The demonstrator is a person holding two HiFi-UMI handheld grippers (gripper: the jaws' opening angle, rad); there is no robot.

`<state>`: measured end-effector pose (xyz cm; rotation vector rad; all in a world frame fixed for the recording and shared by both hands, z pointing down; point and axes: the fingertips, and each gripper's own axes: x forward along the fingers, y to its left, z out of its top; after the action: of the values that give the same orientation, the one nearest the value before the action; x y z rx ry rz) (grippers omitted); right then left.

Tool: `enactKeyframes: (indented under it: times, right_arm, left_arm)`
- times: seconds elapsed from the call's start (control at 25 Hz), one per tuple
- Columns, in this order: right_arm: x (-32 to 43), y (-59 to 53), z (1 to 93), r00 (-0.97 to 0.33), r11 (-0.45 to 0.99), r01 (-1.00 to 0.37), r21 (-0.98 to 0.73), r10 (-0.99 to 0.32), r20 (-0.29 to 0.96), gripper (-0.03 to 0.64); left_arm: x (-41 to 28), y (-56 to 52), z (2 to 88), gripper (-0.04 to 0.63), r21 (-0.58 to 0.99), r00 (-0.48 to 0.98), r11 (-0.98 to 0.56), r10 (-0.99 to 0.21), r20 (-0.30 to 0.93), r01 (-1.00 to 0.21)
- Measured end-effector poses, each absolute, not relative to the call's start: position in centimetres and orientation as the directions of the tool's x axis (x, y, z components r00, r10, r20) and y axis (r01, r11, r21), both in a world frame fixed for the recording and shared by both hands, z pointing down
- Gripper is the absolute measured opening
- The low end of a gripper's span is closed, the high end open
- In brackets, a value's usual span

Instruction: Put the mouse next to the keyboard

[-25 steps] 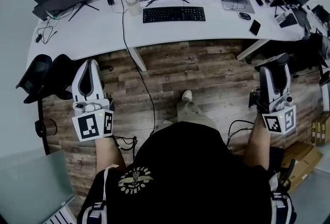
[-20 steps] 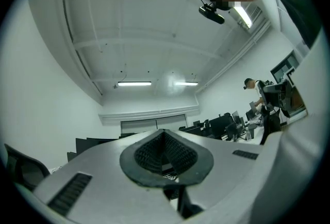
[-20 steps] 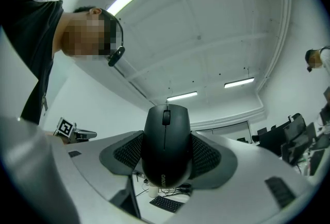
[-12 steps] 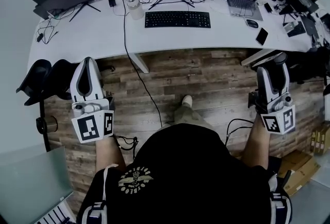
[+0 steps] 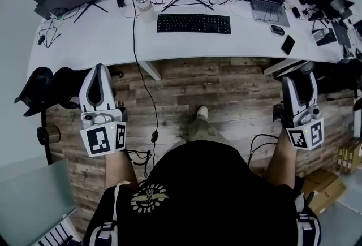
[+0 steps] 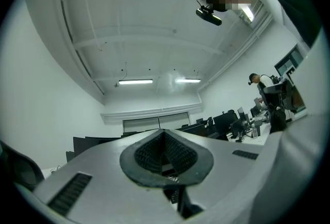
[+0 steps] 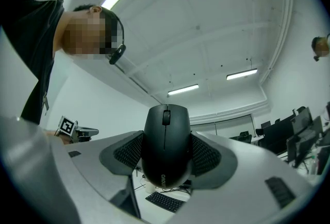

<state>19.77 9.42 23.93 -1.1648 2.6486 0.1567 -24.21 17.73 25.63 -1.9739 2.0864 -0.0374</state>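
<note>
left gripper (image 5: 99,72): jaws pressed together, nothing between them, low over the wood floor (image 5: 226,86)
right gripper (image 5: 305,69): jaws clamped on the black mouse (image 7: 165,145) (wheel end up)
tabletop (image 5: 96,41), well ahead: keyboard (image 5: 193,23); best to carry the mouse level and set it on bare surface just beside the keyboard

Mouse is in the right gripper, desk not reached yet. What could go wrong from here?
The mouse is pinched only by its smooth sides in the right gripper; it may slip in transit. The cable hanging from the desk to the floor could trip the person.
</note>
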Motion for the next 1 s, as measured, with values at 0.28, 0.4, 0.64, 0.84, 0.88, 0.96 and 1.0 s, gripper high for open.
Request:
enactKeyframes:
  times: [0.28, 0.4, 0.64, 0.84, 0.88, 0.96, 1.0]
  right_arm:
    - [19.4, 7.5, 24.9, -0.661, 0.684, -0.729, -0.012, -0.709, -0.245, 0.285]
    - [19.5, 6.7, 25.2, -0.660, 0.682, -0.731, -0.013, -0.711, -0.242, 0.285]
    - [19.4, 4.4, 25.5, -0.647, 0.671, -0.741, -0.020, -0.722, -0.246, 0.285]
    - [17.4, 1.9, 25.6, -0.659, 0.670, -0.742, 0.033, -0.718, -0.224, 0.285]
    - [16.9, 1.5, 25.6, -0.664, 0.674, -0.738, 0.042, -0.714, -0.219, 0.285]
    - [16.4, 0.5, 25.5, -0.673, 0.681, -0.731, 0.046, -0.708, -0.215, 0.285]
    - [16.2, 0.0, 25.4, -0.676, 0.684, -0.729, 0.046, -0.706, -0.214, 0.285]
  left_arm:
    - [-23.7, 16.0, 26.6, 0.002, -0.221, -0.021, 0.052, -0.989, -0.144, -0.974]
    - [-23.2, 15.2, 27.0, 0.002, -0.231, -0.008, 0.040, -0.991, -0.135, -0.972]
    - [-22.5, 12.1, 27.5, 0.002, -0.249, 0.011, 0.017, -0.994, -0.110, -0.968]
    - [-20.4, 8.9, 26.7, 0.002, -0.288, 0.042, -0.009, -0.993, -0.107, -0.958]
    - [-20.0, 8.3, 26.6, 0.002, -0.300, 0.047, -0.012, -0.993, -0.108, -0.954]
    - [-19.5, 7.3, 26.2, 0.002, -0.314, 0.052, -0.015, -0.993, -0.110, -0.949]
    - [-19.3, 6.8, 26.0, 0.002, -0.317, 0.052, -0.015, -0.993, -0.110, -0.948]
